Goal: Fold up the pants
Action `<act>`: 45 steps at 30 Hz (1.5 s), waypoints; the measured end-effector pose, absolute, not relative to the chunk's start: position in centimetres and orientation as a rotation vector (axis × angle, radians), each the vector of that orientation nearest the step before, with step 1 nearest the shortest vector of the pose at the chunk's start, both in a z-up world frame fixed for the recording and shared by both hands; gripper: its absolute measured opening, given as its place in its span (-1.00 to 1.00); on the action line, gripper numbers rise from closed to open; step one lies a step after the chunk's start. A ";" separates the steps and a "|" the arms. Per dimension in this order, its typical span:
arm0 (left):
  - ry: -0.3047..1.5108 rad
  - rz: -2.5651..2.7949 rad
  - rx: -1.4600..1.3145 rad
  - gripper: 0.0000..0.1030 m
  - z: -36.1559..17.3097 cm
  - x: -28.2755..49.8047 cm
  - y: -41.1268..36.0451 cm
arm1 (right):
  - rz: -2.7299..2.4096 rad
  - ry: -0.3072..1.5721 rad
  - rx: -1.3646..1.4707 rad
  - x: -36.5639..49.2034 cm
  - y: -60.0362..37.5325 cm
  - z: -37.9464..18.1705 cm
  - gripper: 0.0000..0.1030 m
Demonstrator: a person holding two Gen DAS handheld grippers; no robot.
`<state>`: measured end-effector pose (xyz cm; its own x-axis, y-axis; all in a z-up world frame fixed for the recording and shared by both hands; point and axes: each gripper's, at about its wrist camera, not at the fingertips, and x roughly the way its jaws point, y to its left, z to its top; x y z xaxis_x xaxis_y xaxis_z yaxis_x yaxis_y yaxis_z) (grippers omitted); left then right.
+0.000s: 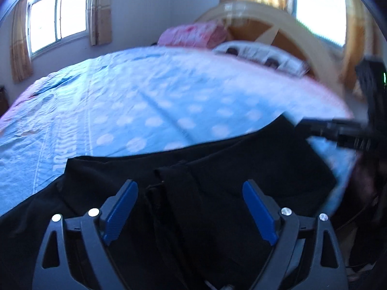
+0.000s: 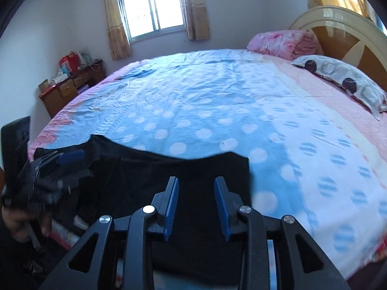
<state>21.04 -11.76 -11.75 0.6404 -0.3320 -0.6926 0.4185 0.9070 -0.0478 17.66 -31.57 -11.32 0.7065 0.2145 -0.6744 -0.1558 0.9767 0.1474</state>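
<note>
Pants (image 1: 217,169): black, spread on the near edge of the bed (image 2: 217,96), at 6 o'clock in both views.
Left gripper (image 1: 189,188): spread wide above the pants, holding nothing.
Right gripper (image 2: 196,184): partly open above the pants, holding nothing.
Pillow (image 2: 343,82): 2 o'clock.

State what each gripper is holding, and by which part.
Nothing is held. The left gripper and the right gripper both stand open above the black pants.
</note>
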 end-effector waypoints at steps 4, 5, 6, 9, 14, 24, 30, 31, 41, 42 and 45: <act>0.856 -0.374 0.101 0.77 -14.3 23.0 -10.8 | 0.182 0.895 0.232 21.9 -34.0 -14.6 -0.36; 0.851 -0.375 0.106 0.77 -14.6 23.0 -10.7 | 0.199 0.906 0.261 22.2 -34.4 -15.2 -0.36; 0.844 -0.375 0.118 0.78 -14.6 22.9 -10.7 | 0.223 0.895 0.291 22.4 -34.9 -15.5 -0.36; 0.852 -0.355 0.102 0.77 -13.9 22.6 -10.8 | 0.246 0.872 0.285 21.9 -35.0 -15.1 -0.36; 0.753 -0.396 0.117 0.92 -11.3 20.4 -12.0 | 0.143 0.827 0.140 18.8 -33.5 -12.7 -0.15; 0.835 -0.404 0.185 0.99 -15.1 21.1 -14.3 | -0.009 0.846 -0.217 16.7 -30.2 -15.9 -0.04; 0.839 -0.398 0.117 0.99 -14.2 20.4 -12.9 | -0.006 0.855 -0.212 16.4 -30.4 -15.4 -0.04; 0.833 -0.399 0.111 0.99 -14.0 19.9 -12.5 | -0.011 0.854 -0.221 16.2 -30.3 -15.3 -0.04; 0.839 -0.390 0.175 1.00 -16.0 16.9 -12.5 | -0.020 0.847 -0.291 13.1 -28.8 -15.6 0.03; 0.838 -0.382 0.195 1.00 -16.1 16.9 -12.8 | -0.024 0.849 -0.297 13.0 -28.9 -15.9 0.05; 0.829 -0.380 0.200 1.00 -16.2 16.9 -12.9 | -0.036 0.839 -0.280 13.2 -29.2 -16.4 0.16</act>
